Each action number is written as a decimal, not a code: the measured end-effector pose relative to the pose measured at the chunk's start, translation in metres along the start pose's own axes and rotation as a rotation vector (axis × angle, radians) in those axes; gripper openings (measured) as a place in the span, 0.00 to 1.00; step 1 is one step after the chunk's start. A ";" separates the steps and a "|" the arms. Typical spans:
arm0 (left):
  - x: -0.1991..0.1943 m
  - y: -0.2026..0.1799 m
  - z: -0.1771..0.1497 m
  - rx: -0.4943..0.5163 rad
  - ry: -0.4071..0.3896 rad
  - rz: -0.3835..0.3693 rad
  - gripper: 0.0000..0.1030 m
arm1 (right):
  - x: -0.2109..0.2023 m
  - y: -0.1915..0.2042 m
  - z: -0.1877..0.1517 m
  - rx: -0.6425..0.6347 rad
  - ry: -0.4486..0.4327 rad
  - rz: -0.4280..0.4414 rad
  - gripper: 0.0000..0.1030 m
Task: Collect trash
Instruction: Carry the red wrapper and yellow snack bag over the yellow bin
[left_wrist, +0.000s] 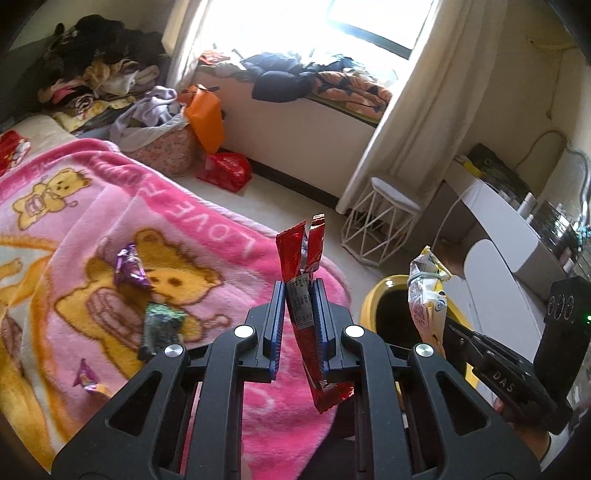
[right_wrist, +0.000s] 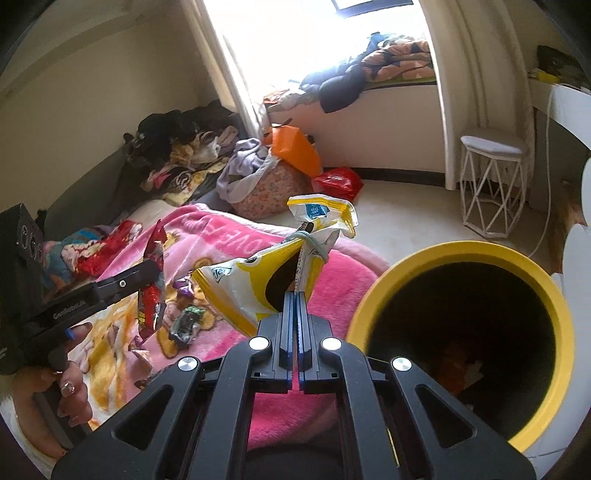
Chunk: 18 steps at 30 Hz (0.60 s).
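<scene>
Held items: red wrapper clamped in left gripper jaws, yellow snack bag pinched in right gripper, each best carried over the yellow bin at 3 o'clock before release.

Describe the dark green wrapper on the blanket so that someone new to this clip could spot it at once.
Start at the pink teddy-bear blanket covering the bed. On its big yellow bear lies a purple wrapper; just below it is the green wrapper. It is the darkest piece there, crumpled, greenish-black rather than purple.
</scene>
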<state>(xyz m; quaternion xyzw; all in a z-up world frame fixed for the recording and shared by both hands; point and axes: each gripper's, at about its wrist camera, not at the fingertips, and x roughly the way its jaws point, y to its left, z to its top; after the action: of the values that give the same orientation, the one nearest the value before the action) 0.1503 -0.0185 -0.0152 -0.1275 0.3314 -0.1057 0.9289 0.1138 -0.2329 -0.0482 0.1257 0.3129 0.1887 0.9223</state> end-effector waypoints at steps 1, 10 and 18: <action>0.001 -0.003 0.000 0.005 0.001 -0.007 0.10 | -0.002 -0.003 0.000 0.005 -0.003 -0.003 0.02; 0.010 -0.035 -0.007 0.056 0.019 -0.047 0.10 | -0.021 -0.039 -0.004 0.057 -0.026 -0.066 0.02; 0.019 -0.056 -0.010 0.092 0.033 -0.081 0.10 | -0.030 -0.063 -0.009 0.099 -0.036 -0.112 0.02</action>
<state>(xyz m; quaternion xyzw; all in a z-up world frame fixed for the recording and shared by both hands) 0.1518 -0.0789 -0.0166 -0.0960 0.3362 -0.1604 0.9231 0.1029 -0.3013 -0.0615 0.1570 0.3119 0.1188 0.9295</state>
